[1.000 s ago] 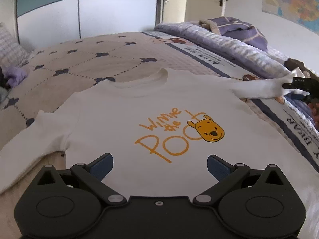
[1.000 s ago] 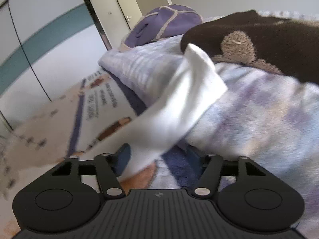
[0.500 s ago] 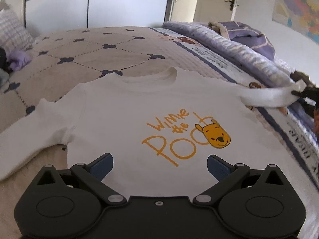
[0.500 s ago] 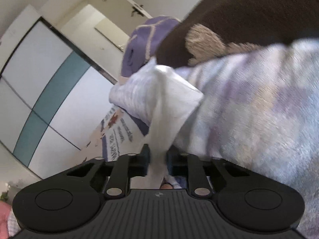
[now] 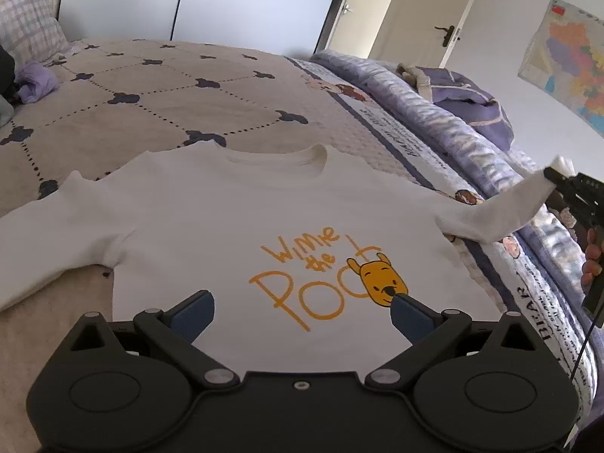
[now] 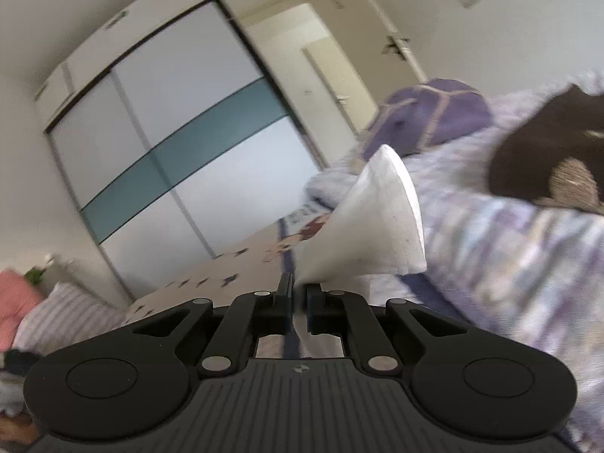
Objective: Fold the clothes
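White sweatshirt (image 5: 234, 234): one; grippers: two.

White sweatshirt (image 5: 234, 226) flat on bed (image 5: 158, 113)

— How many garments lie spread on the bed (image 5: 158, 113)?
— One white sweatshirt (image 5: 234, 226), with two sleeves.
— Grippers?
— Two: the left gripper (image 5: 302, 309), the right gripper (image 6: 298, 294).
— Pillows?
— One checked pillow (image 5: 26, 26), far-left corner.
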Demonstrator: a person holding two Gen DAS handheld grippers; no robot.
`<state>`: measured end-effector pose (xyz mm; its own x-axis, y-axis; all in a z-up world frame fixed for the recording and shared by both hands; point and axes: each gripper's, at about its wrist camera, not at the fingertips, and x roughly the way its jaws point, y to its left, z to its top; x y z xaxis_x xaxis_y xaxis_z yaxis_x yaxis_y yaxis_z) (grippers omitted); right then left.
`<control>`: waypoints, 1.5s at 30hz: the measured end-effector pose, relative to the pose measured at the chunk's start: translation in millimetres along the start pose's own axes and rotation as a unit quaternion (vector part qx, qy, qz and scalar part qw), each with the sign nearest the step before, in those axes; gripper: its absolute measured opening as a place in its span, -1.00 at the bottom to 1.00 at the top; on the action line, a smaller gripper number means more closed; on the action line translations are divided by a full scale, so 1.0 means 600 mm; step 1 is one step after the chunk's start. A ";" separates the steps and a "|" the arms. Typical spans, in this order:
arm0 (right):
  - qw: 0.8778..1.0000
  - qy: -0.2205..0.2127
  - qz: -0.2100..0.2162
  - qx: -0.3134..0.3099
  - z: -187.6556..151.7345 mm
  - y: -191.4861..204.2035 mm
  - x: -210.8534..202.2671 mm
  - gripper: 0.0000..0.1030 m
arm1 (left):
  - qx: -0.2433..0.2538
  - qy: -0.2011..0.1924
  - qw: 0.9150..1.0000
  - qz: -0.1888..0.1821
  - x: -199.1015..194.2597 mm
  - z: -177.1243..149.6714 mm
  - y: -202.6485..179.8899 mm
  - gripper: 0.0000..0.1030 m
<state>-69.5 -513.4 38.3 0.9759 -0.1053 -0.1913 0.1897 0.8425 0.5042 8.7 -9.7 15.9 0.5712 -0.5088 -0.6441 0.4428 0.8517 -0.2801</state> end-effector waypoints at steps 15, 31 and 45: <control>0.964 0.084 0.133 -0.214 -0.093 0.221 0.019 -0.83 | -0.052 0.006 0.997 -0.064 -0.002 -0.004 0.012 0.89; 0.853 0.238 0.200 -0.419 -0.292 0.340 -0.002 -0.83 | -0.172 0.024 0.975 -0.142 0.024 -0.026 0.055 0.60; 0.785 0.222 0.224 -0.533 -0.339 0.364 -0.082 -0.10 | -0.289 0.038 0.940 -0.175 0.041 -0.048 0.097 0.38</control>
<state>-98.1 -216.9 -13.3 0.7398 0.3223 -0.5906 -0.5908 0.7311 -0.3411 28.7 31.3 -36.7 0.3989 -0.7792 -0.4835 0.1321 0.5706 -0.8105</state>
